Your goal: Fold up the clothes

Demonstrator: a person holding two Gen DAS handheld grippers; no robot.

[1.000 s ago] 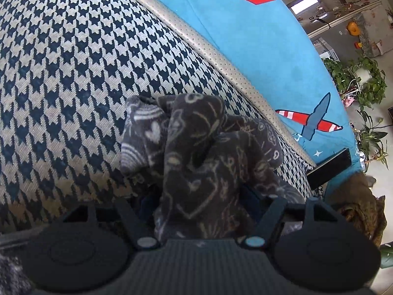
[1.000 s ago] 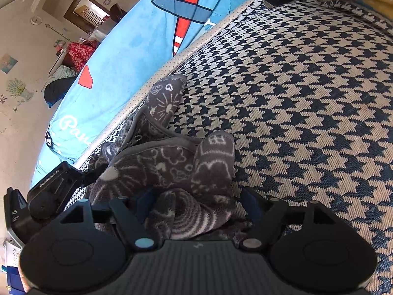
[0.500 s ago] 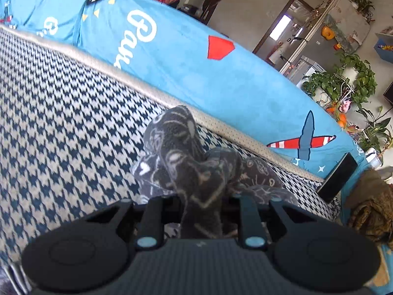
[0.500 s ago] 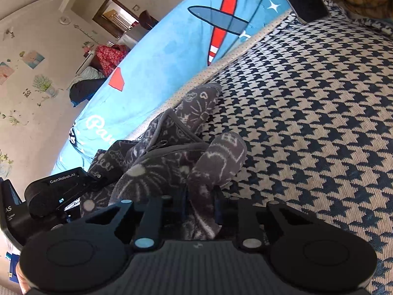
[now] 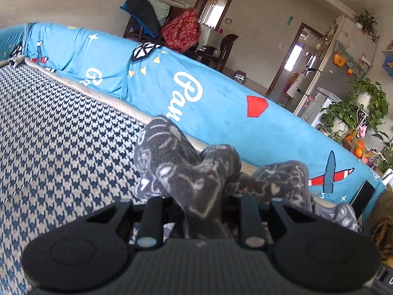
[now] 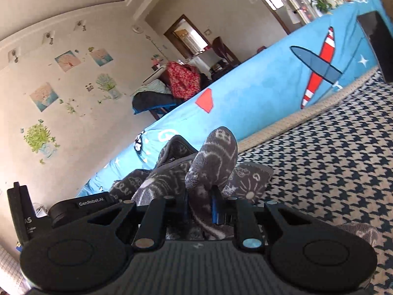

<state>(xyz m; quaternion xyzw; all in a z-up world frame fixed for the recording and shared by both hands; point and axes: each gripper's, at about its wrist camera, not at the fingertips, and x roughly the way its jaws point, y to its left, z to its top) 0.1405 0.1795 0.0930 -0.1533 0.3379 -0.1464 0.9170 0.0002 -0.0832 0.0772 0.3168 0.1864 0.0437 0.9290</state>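
Observation:
A dark grey fleece garment [image 5: 194, 172] with pale doodle print is bunched up over a blue-and-beige houndstooth surface [image 5: 61, 135]. My left gripper [image 5: 200, 209] is shut on a fold of it, and the cloth bulges up between the fingers. My right gripper [image 6: 200, 209] is shut on another fold of the same garment [image 6: 211, 164], held above the houndstooth surface [image 6: 331, 172]. The left gripper's body [image 6: 73, 206] shows at the left of the right wrist view. The fingertips are hidden by cloth.
A blue cover with plane and letter prints [image 5: 196, 93] runs along the far edge of the surface. A black box [image 5: 363, 199] stands at the right end. Plants [image 5: 356, 108], a fridge and chairs piled with clothes [image 5: 172, 24] are behind.
Both grippers closed on the garment and lifted it. The views tilted up from the houndstooth surface toward the room, and the cloth now hangs bunched between the two grippers.

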